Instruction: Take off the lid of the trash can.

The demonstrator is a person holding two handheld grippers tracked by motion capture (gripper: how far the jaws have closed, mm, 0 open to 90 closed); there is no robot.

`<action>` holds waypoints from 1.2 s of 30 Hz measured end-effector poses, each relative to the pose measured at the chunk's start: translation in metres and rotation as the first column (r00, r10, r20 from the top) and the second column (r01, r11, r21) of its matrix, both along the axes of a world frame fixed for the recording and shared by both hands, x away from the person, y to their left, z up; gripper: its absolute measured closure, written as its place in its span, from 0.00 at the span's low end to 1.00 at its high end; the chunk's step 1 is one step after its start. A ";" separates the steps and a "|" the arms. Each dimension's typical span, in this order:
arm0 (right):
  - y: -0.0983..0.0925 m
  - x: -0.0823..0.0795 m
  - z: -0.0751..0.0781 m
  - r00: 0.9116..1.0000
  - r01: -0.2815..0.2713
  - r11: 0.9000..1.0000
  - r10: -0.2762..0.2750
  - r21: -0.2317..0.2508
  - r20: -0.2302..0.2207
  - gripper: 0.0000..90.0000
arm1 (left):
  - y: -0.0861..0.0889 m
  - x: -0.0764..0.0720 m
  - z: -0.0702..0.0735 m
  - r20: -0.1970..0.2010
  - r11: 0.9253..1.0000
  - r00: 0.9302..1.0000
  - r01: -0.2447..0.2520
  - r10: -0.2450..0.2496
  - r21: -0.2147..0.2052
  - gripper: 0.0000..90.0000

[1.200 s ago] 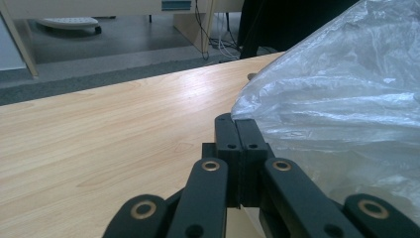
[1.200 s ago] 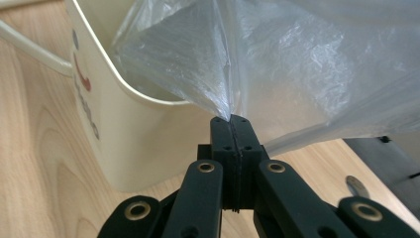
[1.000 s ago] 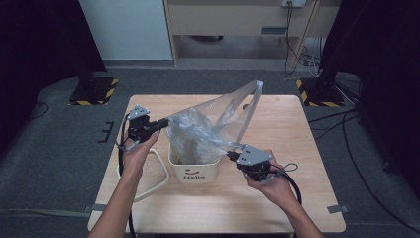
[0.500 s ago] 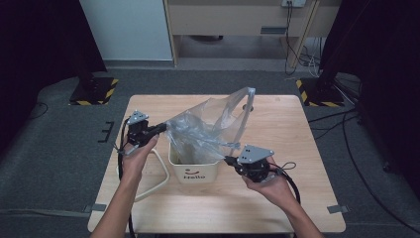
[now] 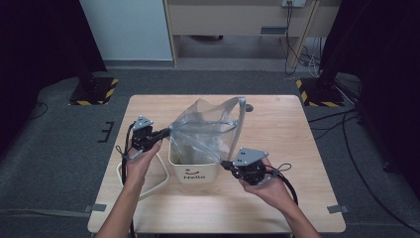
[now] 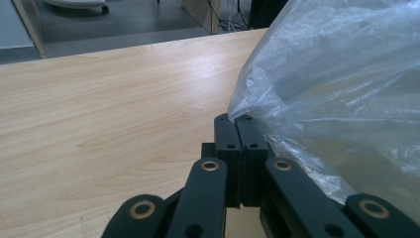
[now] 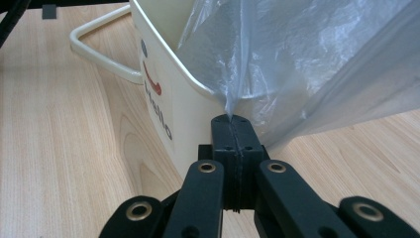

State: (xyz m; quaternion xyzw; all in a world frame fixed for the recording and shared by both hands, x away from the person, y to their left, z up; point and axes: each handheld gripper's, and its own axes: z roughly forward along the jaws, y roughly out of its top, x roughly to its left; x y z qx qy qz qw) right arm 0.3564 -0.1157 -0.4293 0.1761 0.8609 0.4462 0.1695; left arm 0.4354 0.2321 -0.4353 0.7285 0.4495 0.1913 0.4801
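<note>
The clear plastic bag (image 5: 208,131) is stretched between the two grippers, its lower part hanging inside the cream bin (image 5: 194,171) and its upper part standing above the bin's rim. The left gripper (image 5: 166,132) is clamped on the bag's left edge; in the left gripper view its jaws are pressed together with a pinch of film caught at the tips, and the bag (image 6: 337,89) billows up and to the right of them. The right gripper (image 5: 225,163) is clamped on the bag's front right edge, just beside the bin's front right corner; in the right gripper view the jaws are together on a thin fold of film, with the bag (image 7: 307,54) rising directly above them and the bin (image 7: 168,89) just beyond and left of the tips. The bin lies between the two grippers, slightly nearer the right one. Its loop handle (image 5: 148,173) lies flat on the table, below the left gripper.

All this sits on a light wooden table (image 5: 287,134), which stands on grey carpet (image 5: 59,148). Beyond the grippers are a pale wall panel (image 5: 124,29), a wooden shelf unit (image 5: 223,20) and black-and-yellow striped stand bases (image 5: 94,91).

The bag is transparent, crinkled and faintly glossy, with a straight stiffer strip along its raised right edge. The bin carries a red mark and the word "Hello" on its front.
</note>
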 end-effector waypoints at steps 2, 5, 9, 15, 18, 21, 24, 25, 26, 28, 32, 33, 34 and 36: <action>0.001 0.000 -0.001 1.000 0.001 1.000 -0.001 0.001 -0.002 1.00 | -0.001 -0.001 -0.001 0.002 1.000 1.000 0.000 0.000 -0.004 0.99; 0.003 0.000 -0.002 1.000 0.007 1.000 -0.007 0.000 -0.003 1.00 | -0.003 -0.003 -0.003 0.003 1.000 1.000 0.000 0.000 -0.010 0.99; 0.002 0.002 -0.005 1.000 0.009 1.000 -0.009 0.018 -0.011 1.00 | -0.006 -0.006 -0.005 0.007 1.000 1.000 0.000 0.000 -0.020 1.00; 0.000 0.000 -0.007 1.000 0.019 1.000 -0.019 0.023 -0.017 1.00 | -0.012 -0.010 -0.006 0.009 0.999 1.000 -0.002 0.002 -0.037 1.00; -0.005 -0.001 -0.009 0.999 0.033 0.999 -0.033 0.025 -0.013 1.00 | -0.017 -0.013 -0.009 0.007 0.997 1.000 0.000 0.000 -0.071 1.00; -0.014 -0.002 -0.011 0.998 0.061 0.998 -0.061 0.021 -0.005 1.00 | -0.028 -0.017 -0.009 0.018 0.998 1.000 -0.001 0.002 -0.060 1.00; -0.024 -0.004 -0.011 0.996 0.094 0.996 -0.094 0.003 0.011 1.00 | -0.041 -0.020 -0.010 0.021 0.998 1.000 0.001 0.000 -0.060 1.00; -0.027 -0.004 -0.011 0.994 0.109 0.994 -0.109 0.001 0.010 1.00 | -0.045 -0.020 -0.011 0.022 0.998 1.000 0.004 -0.003 -0.062 1.00; -0.032 -0.005 -0.011 0.993 0.117 0.993 -0.117 0.003 0.009 1.00 | -0.050 -0.021 -0.012 0.022 0.998 1.000 0.012 -0.011 -0.060 1.00; -0.040 -0.004 -0.014 0.991 0.136 0.991 -0.136 0.007 0.014 1.00 | -0.061 -0.022 -0.014 0.022 0.997 0.999 0.024 -0.023 -0.068 1.00; -0.051 -0.004 -0.019 0.986 0.164 0.986 -0.164 0.015 0.003 1.00 | -0.080 -0.024 -0.013 0.049 1.000 0.999 0.017 -0.016 -0.026 1.00; -0.053 -0.004 -0.019 0.986 0.168 0.986 -0.168 0.015 0.006 1.00 | -0.081 -0.024 -0.014 0.049 1.000 0.999 0.014 -0.013 -0.026 1.00; -0.055 -0.005 -0.019 0.985 0.172 0.985 -0.172 0.012 0.010 1.00 | -0.081 -0.024 -0.014 0.048 0.999 0.999 0.009 -0.008 -0.031 1.00; -0.058 -0.005 -0.018 0.984 0.178 0.984 -0.178 0.012 0.019 1.00 | -0.080 -0.024 -0.014 0.047 0.999 0.999 0.002 0.000 -0.037 1.00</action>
